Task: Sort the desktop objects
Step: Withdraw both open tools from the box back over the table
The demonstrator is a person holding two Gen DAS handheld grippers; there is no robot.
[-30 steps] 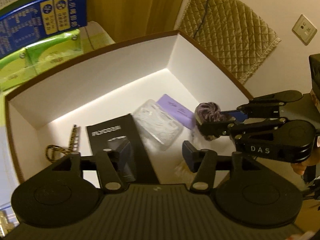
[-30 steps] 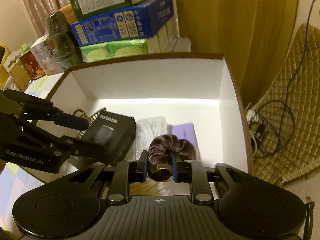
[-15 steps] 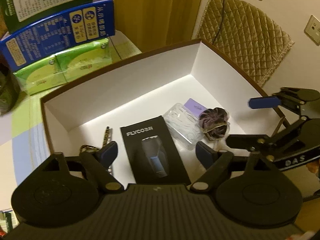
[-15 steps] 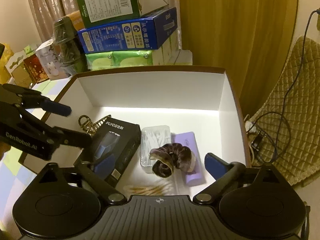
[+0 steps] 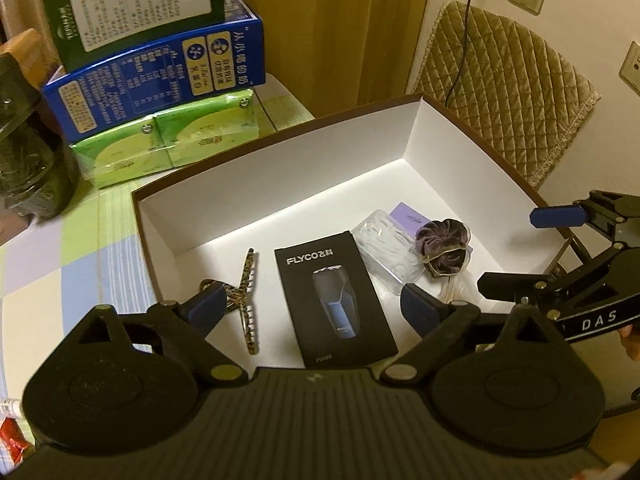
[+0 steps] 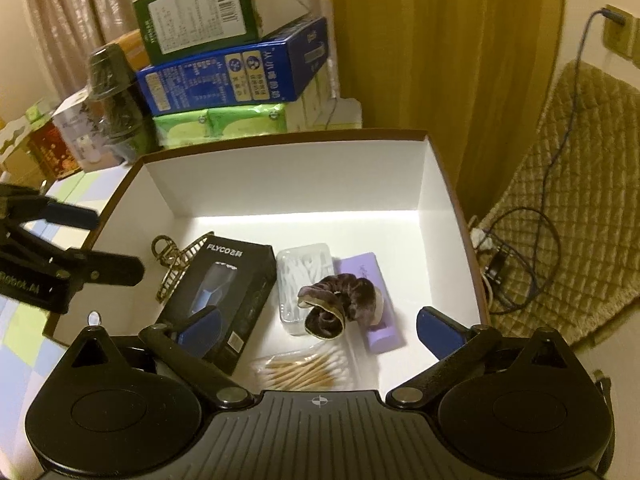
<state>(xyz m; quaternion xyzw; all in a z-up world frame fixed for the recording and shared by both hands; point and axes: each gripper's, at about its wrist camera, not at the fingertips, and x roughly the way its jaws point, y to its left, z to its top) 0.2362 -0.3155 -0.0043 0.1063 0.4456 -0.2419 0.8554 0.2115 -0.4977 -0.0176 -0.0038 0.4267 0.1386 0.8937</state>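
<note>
Hovering above the white storage box (image 6: 448, 216), both of my grippers hang empty, jaws opening wide with nothing between the pads.

From left to right inside the box: a leopard-print hair claw (image 5: 246, 300) lies flat near the left wall; the black shaver carton (image 5: 334, 296) sits just beside it; a clear case of swabs (image 6: 304, 276) comes next, with a purple velvet scrunchie (image 6: 340, 300) draped across it and across the lilac case (image 6: 376, 300) on its far side. Loose wooden cotton swabs (image 6: 304, 372) are bunched in the near corner.

My left gripper (image 5: 316, 308) is spread over the carton and claw; my right gripper (image 6: 320, 326) is spread over the scrunchie and swabs.

The risks, as I judge them (none yet realised): the scrunchie rests unevenly on two cases and could slide off if a fingertip brushes it. The loose swabs could scatter under a low pass of the right gripper. The claw's teeth could snag the left pad. The two grippers hang near one another over the same box, so a careless crossing move could knock them together.
</note>
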